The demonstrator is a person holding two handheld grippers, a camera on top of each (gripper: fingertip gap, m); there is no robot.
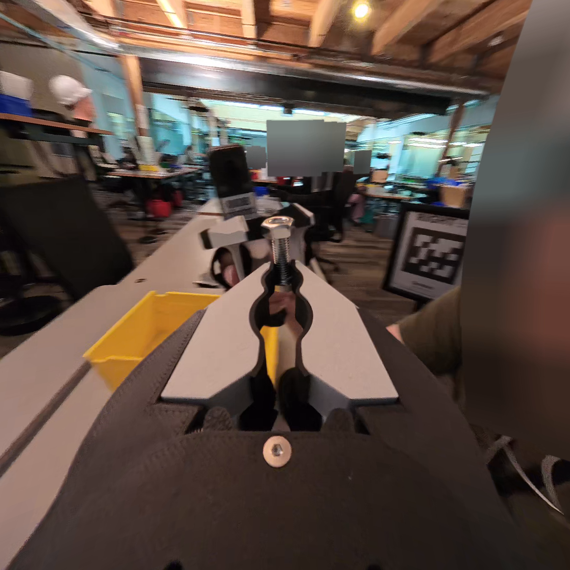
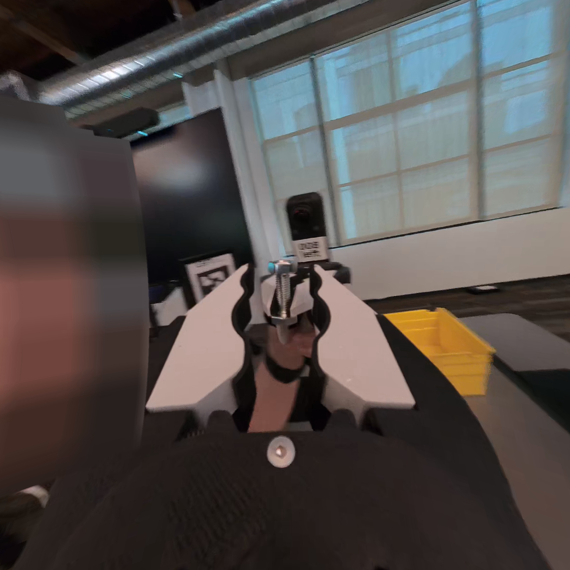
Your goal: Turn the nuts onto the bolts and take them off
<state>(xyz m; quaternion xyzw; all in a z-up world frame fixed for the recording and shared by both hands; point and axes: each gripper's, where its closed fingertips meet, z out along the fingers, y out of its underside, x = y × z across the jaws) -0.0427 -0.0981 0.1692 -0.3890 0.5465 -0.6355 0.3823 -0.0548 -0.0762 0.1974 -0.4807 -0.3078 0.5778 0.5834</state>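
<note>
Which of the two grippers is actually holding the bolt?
The left gripper: it is shut on the threaded shaft of the bolt, head pointing up. The right gripper is open, its fingers spread either side of the bolt.

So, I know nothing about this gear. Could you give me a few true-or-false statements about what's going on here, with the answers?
1. The left gripper is clamped on the threaded silver metal bolt. True.
2. The right gripper is squeezed tight. False: its jaws stand apart on either side of the bolt.
3. The rectangular plastic bin on the table is red. False: it is yellow.
4. The bolt lies in the bin. False: it is held up in the air, outside the bin.
5. The two grippers point towards each other. True: each view shows the other gripper beyond the bolt.
</note>
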